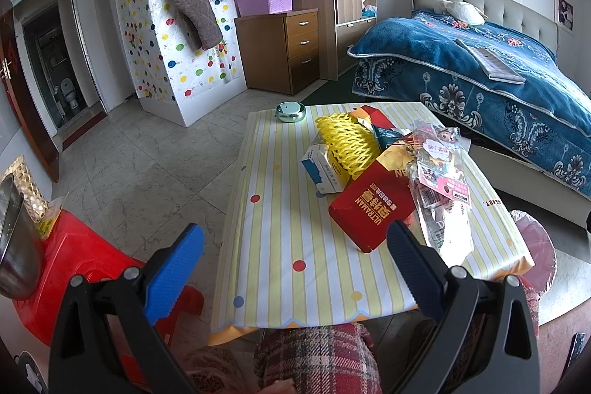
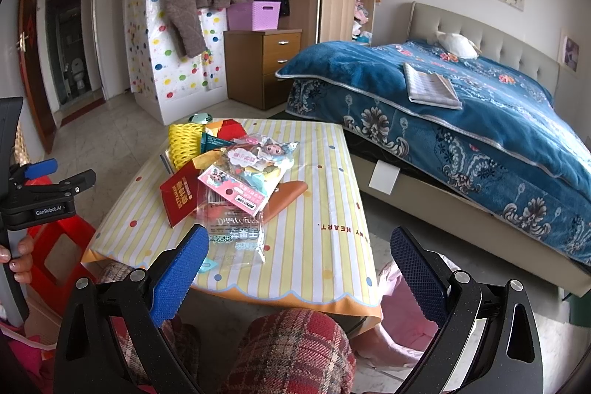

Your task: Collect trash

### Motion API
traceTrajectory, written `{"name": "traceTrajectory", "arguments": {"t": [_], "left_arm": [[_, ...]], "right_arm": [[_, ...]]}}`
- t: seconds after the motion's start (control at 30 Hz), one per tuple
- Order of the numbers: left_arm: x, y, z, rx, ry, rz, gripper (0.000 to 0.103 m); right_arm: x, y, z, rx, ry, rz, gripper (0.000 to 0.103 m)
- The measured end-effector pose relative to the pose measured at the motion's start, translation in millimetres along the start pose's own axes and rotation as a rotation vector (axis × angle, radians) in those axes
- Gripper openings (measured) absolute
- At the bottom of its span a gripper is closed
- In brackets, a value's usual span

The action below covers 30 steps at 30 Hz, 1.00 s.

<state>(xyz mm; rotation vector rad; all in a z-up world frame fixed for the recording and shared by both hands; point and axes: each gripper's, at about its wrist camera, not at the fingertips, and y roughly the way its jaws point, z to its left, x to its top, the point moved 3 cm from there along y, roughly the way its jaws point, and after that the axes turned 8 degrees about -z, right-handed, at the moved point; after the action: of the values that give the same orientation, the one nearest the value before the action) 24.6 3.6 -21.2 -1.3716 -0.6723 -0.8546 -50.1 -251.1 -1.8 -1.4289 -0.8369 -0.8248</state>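
1. The trash lies heaped on the far half of the striped tabletop (image 1: 280, 246): yellow foam netting (image 1: 347, 144), a red packet (image 1: 369, 213), a small blue-and-white box (image 1: 321, 168) and clear toy wrappers (image 2: 236, 202).
2. Both tongs hang back at the near edge, likely sizing up the pile; the left tongs (image 1: 295, 268) and right tongs (image 2: 299, 268) are spread wide and carry nothing.
3. The red packet's long axis runs diagonally, one corner aimed toward the left tongs.
4. The clear wrapper's long axis points roughly at the right tongs, its end near the tabletop's edge, an easy first pick.
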Motion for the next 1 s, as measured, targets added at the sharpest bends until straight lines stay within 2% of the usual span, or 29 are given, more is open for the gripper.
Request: {"name": "traceTrajectory", "arguments": {"t": [0.6, 0.73, 0.83, 1.0], "left_arm": [[-3, 1, 9, 0.008, -0.005, 0.015, 0.096], [-7, 11, 11, 0.03, -0.002, 0.03, 0.096], [-6, 20, 12, 0.05, 0.009, 0.032, 0.096], [-5, 37, 16, 0.025, -0.026, 0.055, 0.096]], "right_arm": [[-1, 0, 0, 0.011, 0.015, 0.009, 0.098], [-2, 15, -3, 0.053, 0.049, 0.002, 0.098], [-2, 32, 4, 0.128, 0.065, -0.022, 0.098], [0, 64, 13, 0.088, 0.021, 0.008, 0.098]]}}
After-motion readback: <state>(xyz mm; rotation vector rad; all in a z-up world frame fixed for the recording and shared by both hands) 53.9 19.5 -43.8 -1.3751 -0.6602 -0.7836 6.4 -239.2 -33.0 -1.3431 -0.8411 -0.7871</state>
